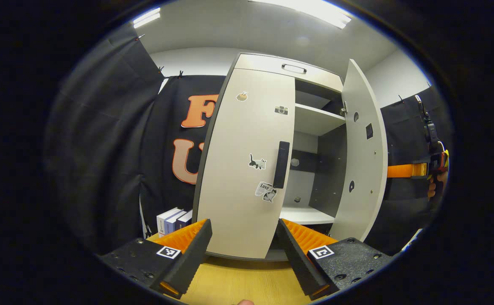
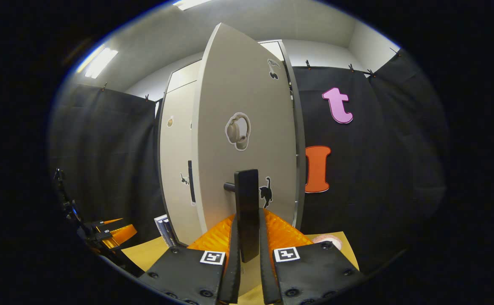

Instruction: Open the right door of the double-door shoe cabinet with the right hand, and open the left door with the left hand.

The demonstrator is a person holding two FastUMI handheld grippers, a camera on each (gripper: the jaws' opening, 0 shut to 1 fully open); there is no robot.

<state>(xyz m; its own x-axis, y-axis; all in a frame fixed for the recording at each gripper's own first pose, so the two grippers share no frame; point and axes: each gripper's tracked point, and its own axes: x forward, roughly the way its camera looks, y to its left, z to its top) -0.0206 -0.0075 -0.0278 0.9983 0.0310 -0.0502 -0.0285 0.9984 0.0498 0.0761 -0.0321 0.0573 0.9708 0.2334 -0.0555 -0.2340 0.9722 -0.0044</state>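
The shoe cabinet [image 1: 268,63] stands on a wooden counter [image 1: 230,284] against the black cloth wall. Its right door [image 2: 247,127] is swung out, and in the left tool view the opening shows pale shelves [image 1: 314,120] and a dark inner side wall. The right tool [image 2: 249,254] has its two fingers closed in on the black handle [image 2: 247,212] of that door, one on each side and pressed against it. The left door [image 1: 247,169] is shut, with several stickers on its face and its own black handle [image 1: 281,164] near its inner edge. The left tool [image 1: 242,254] hangs in front of this door with its fingers spread wide, touching nothing. A few boxes [image 1: 174,219] stand on the counter just left of the cabinet.
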